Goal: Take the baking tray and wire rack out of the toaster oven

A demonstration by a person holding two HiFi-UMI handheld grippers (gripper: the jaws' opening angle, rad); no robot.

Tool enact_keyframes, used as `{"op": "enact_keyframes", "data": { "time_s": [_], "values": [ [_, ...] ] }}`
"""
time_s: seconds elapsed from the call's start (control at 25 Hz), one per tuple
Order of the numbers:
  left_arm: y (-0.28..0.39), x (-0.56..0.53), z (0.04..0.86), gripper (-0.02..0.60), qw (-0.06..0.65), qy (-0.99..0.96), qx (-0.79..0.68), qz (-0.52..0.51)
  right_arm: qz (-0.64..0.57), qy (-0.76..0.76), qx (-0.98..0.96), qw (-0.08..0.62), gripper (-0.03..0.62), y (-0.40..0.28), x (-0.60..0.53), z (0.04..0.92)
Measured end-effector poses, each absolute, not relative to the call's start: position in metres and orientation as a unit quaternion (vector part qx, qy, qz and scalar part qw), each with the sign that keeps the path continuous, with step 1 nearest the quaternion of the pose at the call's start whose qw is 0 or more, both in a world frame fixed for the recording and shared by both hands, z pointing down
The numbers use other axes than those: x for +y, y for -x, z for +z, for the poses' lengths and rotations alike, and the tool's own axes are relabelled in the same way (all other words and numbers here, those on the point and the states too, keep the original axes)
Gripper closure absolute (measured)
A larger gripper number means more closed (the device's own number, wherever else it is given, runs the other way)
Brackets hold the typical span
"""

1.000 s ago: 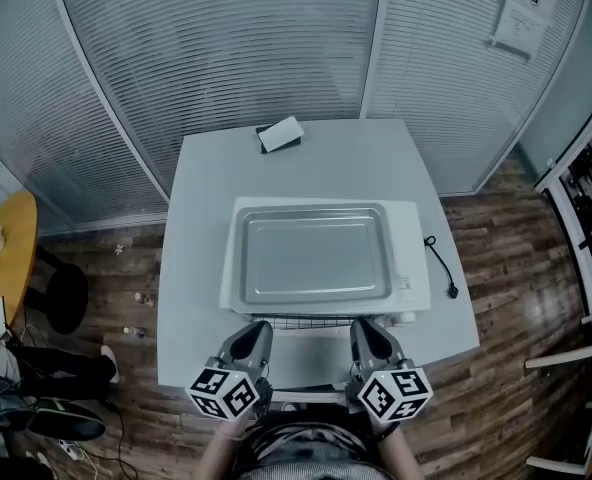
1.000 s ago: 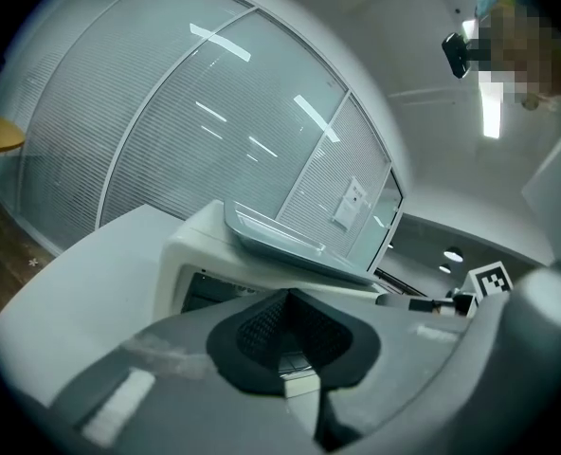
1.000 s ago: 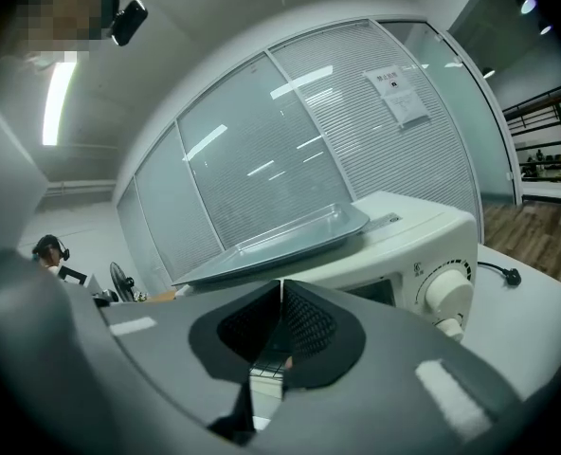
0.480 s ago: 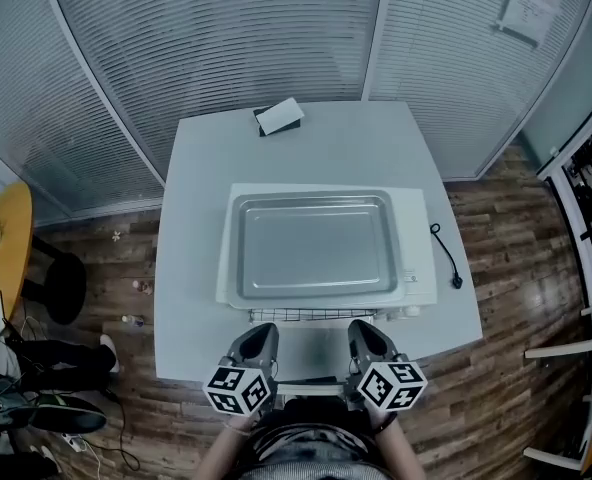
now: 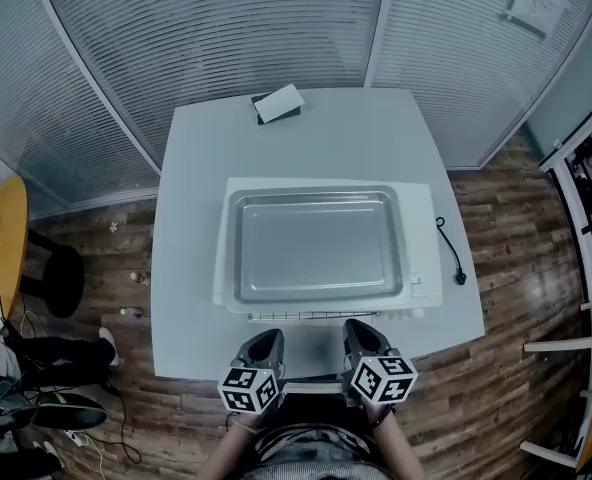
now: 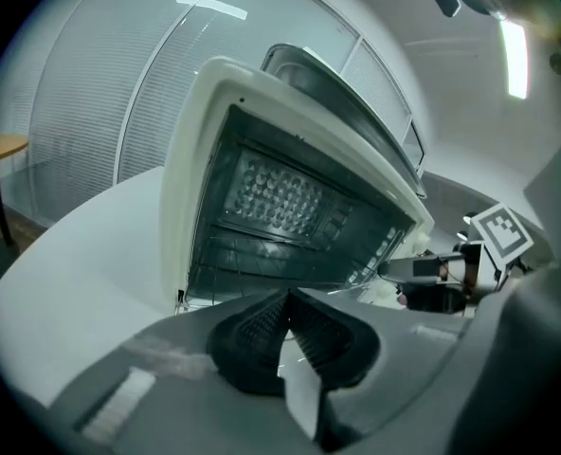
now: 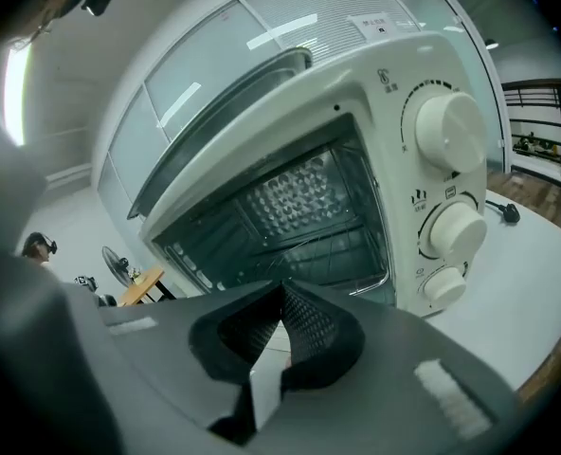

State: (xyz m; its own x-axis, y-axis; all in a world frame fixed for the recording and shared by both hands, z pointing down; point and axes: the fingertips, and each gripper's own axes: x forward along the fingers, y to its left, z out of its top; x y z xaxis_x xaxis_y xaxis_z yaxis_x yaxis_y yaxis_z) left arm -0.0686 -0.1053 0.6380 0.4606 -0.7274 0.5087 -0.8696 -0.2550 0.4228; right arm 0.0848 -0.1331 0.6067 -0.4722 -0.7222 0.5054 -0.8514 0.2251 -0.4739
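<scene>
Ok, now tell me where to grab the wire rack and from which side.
Take the wire rack by its front crossbar, the only part poking out of the toaster oven; its sides and back sit inside the cavity. Come straight in from the front, level with the rack, and it should slide out flat.

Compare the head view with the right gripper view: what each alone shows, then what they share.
Head view only: the left hand-held gripper and a small box at the table's far edge. Right gripper view only: the toaster oven's dimpled back wall and the fronts of its three knobs. Both: the oven, the baking tray on top of it, and the plug.
</scene>
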Motion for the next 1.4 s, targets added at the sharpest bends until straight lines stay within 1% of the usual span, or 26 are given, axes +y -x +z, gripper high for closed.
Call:
{"op": "enact_keyframes", "data": {
  "time_s": [0.16, 0.32, 0.36, 0.4, 0.52, 0.56, 0.68, 0.8, 0.96, 1.12, 1.24, 1.36, 1.4],
  "values": [
    [0.071, -0.104, 0.651, 0.578, 0.359, -0.773, -0.513, 0.104, 0.380, -0.500, -0.773, 0.093, 0.591, -0.085, -0.132, 0.615],
    [0.075, -0.106, 0.663, 0.577, 0.450, -0.727, -0.518, 0.017, 0.416, -0.489, -0.764, 0.064, 0.588, -0.085, -0.130, 0.622],
    [0.076, -0.106, 0.666, 0.533, 0.476, -0.711, -0.517, -0.012, 0.427, -0.482, -0.763, 0.054, 0.564, -0.084, -0.129, 0.624],
    [0.077, -0.106, 0.669, 0.466, 0.499, -0.694, -0.517, -0.040, 0.440, -0.476, -0.760, 0.043, 0.539, -0.083, -0.128, 0.626],
    [0.075, -0.108, 0.675, 0.436, 0.543, -0.657, -0.511, -0.107, 0.484, -0.463, -0.743, 0.016, 0.479, -0.084, -0.126, 0.635],
    [0.074, -0.110, 0.675, 0.405, 0.551, -0.651, -0.508, -0.123, 0.495, -0.461, -0.737, 0.011, 0.453, -0.085, -0.125, 0.638],
    [0.073, -0.120, 0.675, 0.354, 0.567, -0.625, -0.509, -0.172, 0.525, -0.458, -0.718, -0.008, 0.378, -0.087, -0.129, 0.647],
    [0.076, -0.132, 0.677, 0.331, 0.576, -0.595, -0.514, -0.224, 0.544, -0.457, -0.702, -0.030, 0.365, -0.089, -0.140, 0.651],
    [0.084, -0.147, 0.685, 0.331, 0.585, -0.548, -0.528, -0.280, 0.551, -0.462, -0.694, -0.040, 0.365, -0.091, -0.158, 0.654],
    [0.090, -0.159, 0.693, 0.334, 0.587, -0.514, -0.531, -0.330, 0.541, -0.468, -0.698, -0.032, 0.367, -0.091, -0.173, 0.657],
    [0.094, -0.161, 0.699, 0.385, 0.589, -0.496, -0.535, -0.348, 0.538, -0.471, -0.699, -0.030, 0.386, -0.092, -0.181, 0.659],
    [0.096, -0.158, 0.704, 0.483, 0.585, -0.495, -0.542, -0.345, 0.540, -0.479, -0.691, -0.032, 0.454, -0.097, -0.183, 0.663],
    [0.096, -0.158, 0.704, 0.530, 0.584, -0.496, -0.542, -0.344, 0.543, -0.483, -0.686, -0.032, 0.502, -0.099, -0.183, 0.665]
  ]
}}
